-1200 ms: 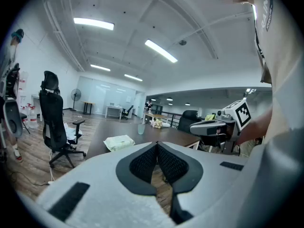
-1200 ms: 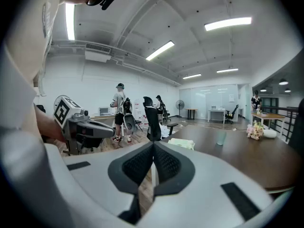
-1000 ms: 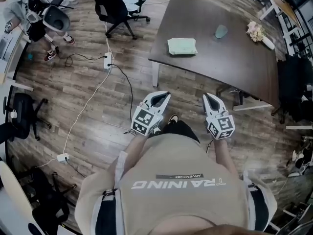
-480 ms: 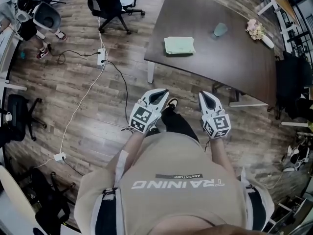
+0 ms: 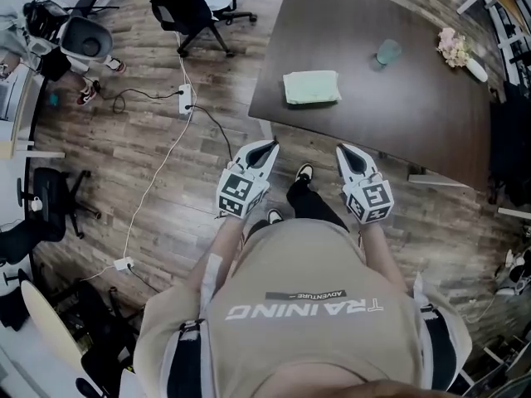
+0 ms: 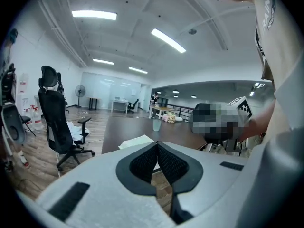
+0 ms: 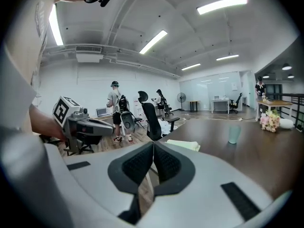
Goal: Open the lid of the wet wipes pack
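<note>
Both jaw pairs are pressed together, empty: left gripper (image 5: 268, 146), right gripper (image 5: 344, 149). Approach is judged in hand; wet wipes pack (image 5: 311, 87), upper centre, must be reached next.

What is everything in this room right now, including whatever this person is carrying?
table: one, dark brown, ahead of the person
wet wipes pack: one, pale green, flat on the table near its left edge, lid closed
cup: one, blue-green, on the table beyond the pack
flowers: one bunch, pale pink, far right of the table
office chairs: at least two, black, left of the table
power strips: two, white, on the wooden floor, with cables
bystanders: at least two, one in a light top, across the room
shirt: one, beige, on the person
left tongs: one, pale grey, shut, empty, short of the table
right tongs: one, pale grey, shut, empty, alongside
</note>
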A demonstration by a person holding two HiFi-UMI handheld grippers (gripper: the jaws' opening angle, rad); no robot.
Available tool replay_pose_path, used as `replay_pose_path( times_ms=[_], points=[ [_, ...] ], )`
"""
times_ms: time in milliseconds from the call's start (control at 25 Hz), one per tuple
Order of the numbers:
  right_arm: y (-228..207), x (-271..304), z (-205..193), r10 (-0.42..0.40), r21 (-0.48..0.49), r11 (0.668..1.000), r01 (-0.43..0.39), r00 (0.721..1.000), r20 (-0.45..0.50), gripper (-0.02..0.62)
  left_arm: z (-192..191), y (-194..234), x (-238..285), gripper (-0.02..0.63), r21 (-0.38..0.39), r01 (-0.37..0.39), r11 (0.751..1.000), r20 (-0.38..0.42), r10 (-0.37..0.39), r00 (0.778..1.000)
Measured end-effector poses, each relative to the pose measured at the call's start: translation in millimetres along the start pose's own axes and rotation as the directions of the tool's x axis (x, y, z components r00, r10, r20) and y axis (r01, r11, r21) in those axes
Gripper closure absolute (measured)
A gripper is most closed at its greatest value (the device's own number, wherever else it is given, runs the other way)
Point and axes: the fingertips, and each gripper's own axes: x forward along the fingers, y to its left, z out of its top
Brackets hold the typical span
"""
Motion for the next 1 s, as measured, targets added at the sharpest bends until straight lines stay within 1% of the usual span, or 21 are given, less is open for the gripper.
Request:
replay_pose_path(
  times_ms=[200, 400, 480, 640, 760, 880, 1000],
  points=[
    [-45, 42, 16, 0.051, -0.023, 0.998, -0.05, 0.999, 0.017, 0.58, 24, 27, 39, 0.597, -0.02, -0.056, 0.998, -0.012, 0.056, 0.998],
    [-79, 78, 33, 0.122, -0.035, 0.992, -0.121, 0.992, 0.04, 0.58, 58, 45, 64, 0.597, 0.009, -0.103, 0.995, -0.009, 0.103, 0.995],
    [-89, 90, 34, 0.144, -0.039, 0.989, -0.142, 0.989, 0.039, 0.58, 62, 51, 71, 0.597, 0.008, -0.117, 0.993, -0.018, 0.117, 0.993],
    [-104, 103, 31, 0.172, -0.016, 0.985, -0.172, 0.985, 0.018, 0.58, 57, 52, 90, 0.597, -0.015, -0.115, 0.993, -0.06, 0.114, 0.992],
    [-112, 100, 23, 0.172, 0.019, 0.985, -0.172, 0.985, 0.013, 0.58, 61, 50, 106, 0.597, -0.045, -0.105, 0.993, -0.062, 0.102, 0.993],
    [-125, 94, 17, 0.13, 0.037, 0.991, -0.131, 0.991, 0.029, 0.58, 64, 47, 124, 0.597, -0.06, -0.079, 0.995, -0.059, 0.075, 0.995],
    [-127, 92, 16, 0.12, 0.068, 0.99, -0.123, 0.992, 0.045, 0.58, 56, 48, 134, 0.597, -0.069, -0.066, 0.995, -0.072, 0.061, 0.996]
  ],
)
